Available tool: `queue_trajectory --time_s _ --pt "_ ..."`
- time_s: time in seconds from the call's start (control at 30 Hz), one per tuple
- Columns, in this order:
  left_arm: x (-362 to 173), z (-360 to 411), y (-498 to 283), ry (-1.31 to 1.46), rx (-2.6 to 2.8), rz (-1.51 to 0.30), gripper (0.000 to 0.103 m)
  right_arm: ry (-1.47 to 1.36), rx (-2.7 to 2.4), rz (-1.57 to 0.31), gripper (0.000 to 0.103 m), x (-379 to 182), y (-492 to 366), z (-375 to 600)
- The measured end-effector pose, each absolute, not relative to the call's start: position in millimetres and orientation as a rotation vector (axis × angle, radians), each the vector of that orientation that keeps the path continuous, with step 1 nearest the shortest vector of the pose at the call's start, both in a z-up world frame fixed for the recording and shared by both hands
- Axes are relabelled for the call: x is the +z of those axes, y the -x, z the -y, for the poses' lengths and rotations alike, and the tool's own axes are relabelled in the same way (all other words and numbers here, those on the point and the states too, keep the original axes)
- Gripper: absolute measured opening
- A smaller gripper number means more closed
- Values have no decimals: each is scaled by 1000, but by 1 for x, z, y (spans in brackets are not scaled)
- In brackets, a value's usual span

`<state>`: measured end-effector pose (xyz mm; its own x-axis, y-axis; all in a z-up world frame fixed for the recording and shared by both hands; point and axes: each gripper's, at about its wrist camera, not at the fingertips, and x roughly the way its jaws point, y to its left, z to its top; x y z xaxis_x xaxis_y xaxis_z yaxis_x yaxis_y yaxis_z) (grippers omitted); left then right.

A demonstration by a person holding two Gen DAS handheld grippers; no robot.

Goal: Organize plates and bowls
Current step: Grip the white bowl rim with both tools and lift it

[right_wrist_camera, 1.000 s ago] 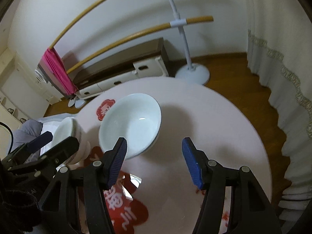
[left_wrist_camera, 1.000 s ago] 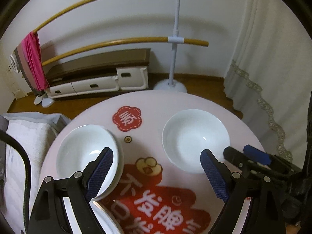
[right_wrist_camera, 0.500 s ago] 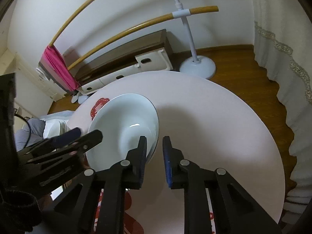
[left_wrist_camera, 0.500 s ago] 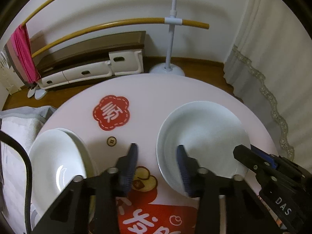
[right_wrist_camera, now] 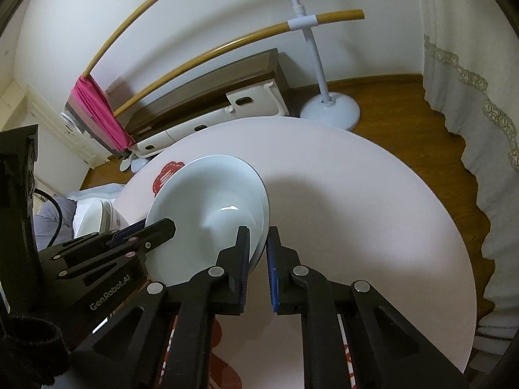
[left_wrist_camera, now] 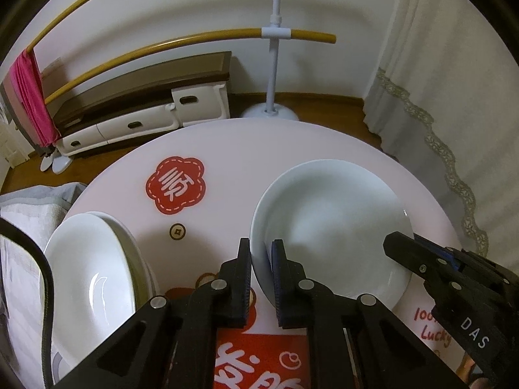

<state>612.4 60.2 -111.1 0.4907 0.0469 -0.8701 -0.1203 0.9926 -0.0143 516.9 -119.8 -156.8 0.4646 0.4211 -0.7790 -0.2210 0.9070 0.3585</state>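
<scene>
The left gripper (left_wrist_camera: 261, 253) is clamped on the near-left rim of a white bowl (left_wrist_camera: 337, 223), the right gripper (right_wrist_camera: 258, 243) on its opposite rim. Left of the left gripper, a second bowl (left_wrist_camera: 87, 272) sits nested in a plate (left_wrist_camera: 131, 253) on the round table (left_wrist_camera: 259, 149).

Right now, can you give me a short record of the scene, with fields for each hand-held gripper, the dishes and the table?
left hand-held gripper: shut on the near-left rim of the white bowl
right hand-held gripper: shut on the same bowl's opposite rim
white bowl: held on both sides; whether it is lifted off the table cannot be told
stacked dishes: white bowl on a plate, at the table's left edge, apart from the held bowl
table: round, pale pink, with red printed decorations
background: drying rack, low cabinet, curtain
</scene>
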Motion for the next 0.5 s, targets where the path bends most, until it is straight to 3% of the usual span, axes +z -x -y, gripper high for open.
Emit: queue_trajectory --time_s 0.5 --pt "-45 -90 -529 128 67 -908 8 -176 408 -905 10 -94 -468 105"
